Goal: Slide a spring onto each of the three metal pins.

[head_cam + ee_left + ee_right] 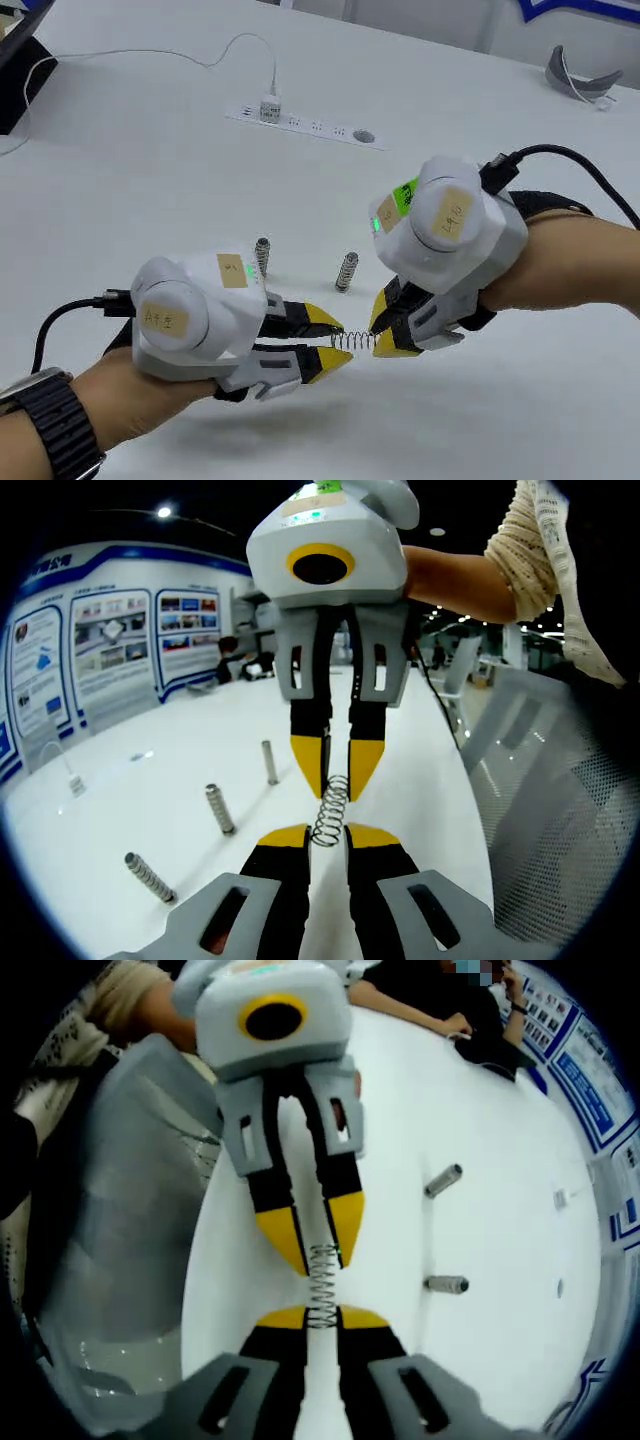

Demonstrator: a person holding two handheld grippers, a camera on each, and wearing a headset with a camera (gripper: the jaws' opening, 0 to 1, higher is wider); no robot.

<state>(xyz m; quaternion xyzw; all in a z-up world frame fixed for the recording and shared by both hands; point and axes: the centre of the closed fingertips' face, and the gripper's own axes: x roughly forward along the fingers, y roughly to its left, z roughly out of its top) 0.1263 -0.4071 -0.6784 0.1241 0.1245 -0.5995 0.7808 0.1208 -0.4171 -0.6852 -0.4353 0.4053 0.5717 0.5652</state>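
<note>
Left tongs (338, 340): low on the left in the head view, clenched on one end of the spring (354, 340).
Right tongs (381, 335): coming in from the upper right, tips facing the left tongs, clenched on the other end of the same spring.
Spring: small, bare-metal coil held just above the worktop (150, 170), stretched straight between the two pairs of yellow tips. In each gripper view it runs from that view's own tips up to the opposite tips.
Pins: in the left gripper view, three stand upright in a row on the worktop to the left of the tongs, well apart from the held spring.
Near pin (148, 876): wrapped in coils.
Middle pin (219, 808): wrapped in coils.
Far pin (270, 762): looks smooth-sided.
Head view: two coil-wrapped pins stand just behind the tongs.
Power strip (305, 125): lies farther back on the worktop, with a white plug and cable in it.
Wristwatch (50, 420): dark band on the left wrist.
</note>
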